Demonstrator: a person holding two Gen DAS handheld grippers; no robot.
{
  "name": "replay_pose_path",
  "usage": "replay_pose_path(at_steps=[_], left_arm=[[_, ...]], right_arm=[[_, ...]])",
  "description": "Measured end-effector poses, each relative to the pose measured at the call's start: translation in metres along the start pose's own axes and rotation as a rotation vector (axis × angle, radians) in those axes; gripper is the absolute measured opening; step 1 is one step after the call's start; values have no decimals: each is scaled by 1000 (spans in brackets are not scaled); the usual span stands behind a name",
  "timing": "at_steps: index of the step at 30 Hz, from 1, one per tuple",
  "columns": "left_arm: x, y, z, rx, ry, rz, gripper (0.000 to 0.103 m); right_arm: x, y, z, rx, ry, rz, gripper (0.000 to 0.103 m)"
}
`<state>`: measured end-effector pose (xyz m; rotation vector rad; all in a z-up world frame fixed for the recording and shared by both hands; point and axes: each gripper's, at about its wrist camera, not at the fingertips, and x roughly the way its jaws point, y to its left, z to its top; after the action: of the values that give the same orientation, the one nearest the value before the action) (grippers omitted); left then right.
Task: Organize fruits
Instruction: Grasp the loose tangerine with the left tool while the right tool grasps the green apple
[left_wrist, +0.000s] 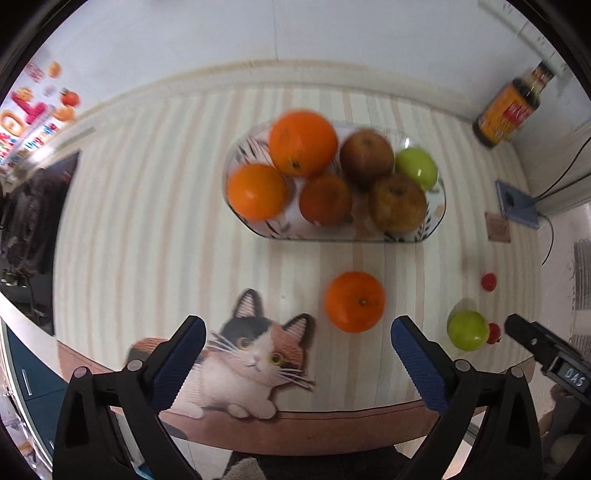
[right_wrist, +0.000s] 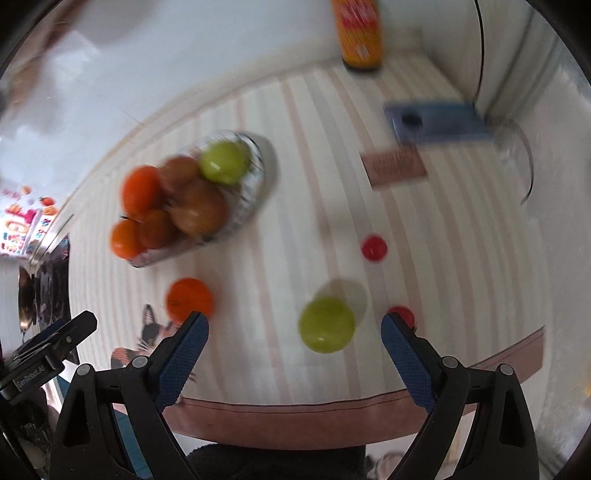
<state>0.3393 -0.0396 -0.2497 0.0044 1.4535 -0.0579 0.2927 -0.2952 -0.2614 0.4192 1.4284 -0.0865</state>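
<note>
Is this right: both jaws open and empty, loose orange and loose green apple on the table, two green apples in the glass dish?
Nearly. The left wrist view shows only one green apple in the glass dish, beside oranges and brown fruit. The rest holds: both jaws open and empty, loose orange and loose green apple on the table.

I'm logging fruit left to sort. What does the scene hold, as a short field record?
surface: striped table
bowl: three oranges, two brown fruits, one green apple
loose orange: on the table, near side of the bowl
loose green apple: on the table
red fruits: two small ones on the table
left gripper: open, empty
right gripper: open, empty, loose green apple ahead between its fingers
</note>
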Motion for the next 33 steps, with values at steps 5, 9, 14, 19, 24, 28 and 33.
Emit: replay_pose_path(at_steps=[5,9,14,19,24,28,33], left_arm=[[38,-18,7,25,82,-16,103],[67,-31,12,38,149,-8,103],[96,-47,15,69,204,-16,103],[104,-51,13,76,178,-37,77],[105,-53,11,77,166,-60,62],[101,-54,3,85,158,-56,61],[89,-41,-21,59,178,-72,61]], right_arm=[[48,-21,0,56,87,23,97],[69,-24,2,56,115,14,96],[90,-23,5,42,159,9,81],[102,-24,3,29,174,5,66],[101,-21,1,-13,148,-11,58],[103,-12,-7,-44,159,1,57],[110,12,-15,-80,185,97,57]])
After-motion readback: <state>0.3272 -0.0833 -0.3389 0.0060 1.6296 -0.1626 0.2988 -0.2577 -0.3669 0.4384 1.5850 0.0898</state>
